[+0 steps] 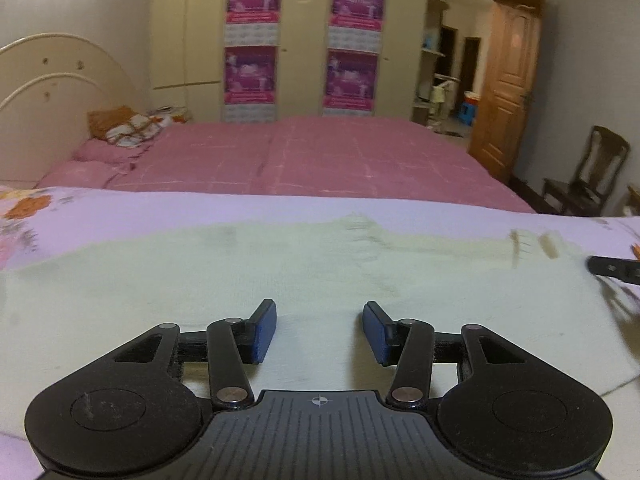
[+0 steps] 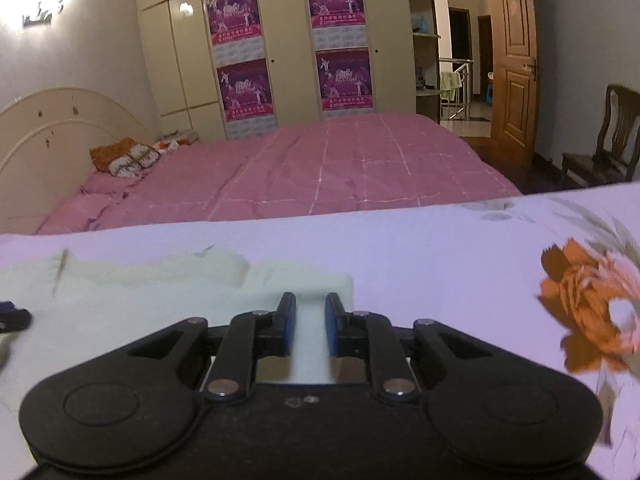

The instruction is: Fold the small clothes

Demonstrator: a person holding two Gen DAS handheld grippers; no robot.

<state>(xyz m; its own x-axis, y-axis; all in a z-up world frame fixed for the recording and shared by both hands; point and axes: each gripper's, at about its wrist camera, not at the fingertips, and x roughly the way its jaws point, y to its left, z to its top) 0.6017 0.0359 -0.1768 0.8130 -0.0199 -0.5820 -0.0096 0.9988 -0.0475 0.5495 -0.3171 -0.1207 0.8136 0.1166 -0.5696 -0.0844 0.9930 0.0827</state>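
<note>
My left gripper (image 1: 319,330) hangs over a pale cream garment (image 1: 240,280) spread flat on a lilac sheet (image 1: 160,208) printed with orange flowers. Its blue pads (image 1: 266,332) stand well apart, and nothing sits between them; cloth shows only below the gap. At the far right of this view, a black finger of my other gripper pokes in beside the garment's edge.

My right gripper (image 2: 310,326) sits at the garment's (image 2: 140,300) right end, near a folded corner. Its pads (image 2: 289,326) are drawn close, with a narrow gap remaining. A strip of cream cloth shows in that gap, but I cannot tell whether the pads pinch it or merely hover above it. To the right, a large orange flower (image 2: 580,308) on the sheet (image 2: 400,248) lies clear of the garment.

The garment stretches sideways across the sheet, with faint dark stitching near its far edge. Past the sheet lies a bed (image 1: 320,152) with a pink cover, a cream headboard (image 1: 44,92) on the left, and wardrobes (image 2: 288,40) with purple posters behind. A wooden door (image 1: 508,80) stands open at right, with a dark chair (image 1: 592,172) near it.
</note>
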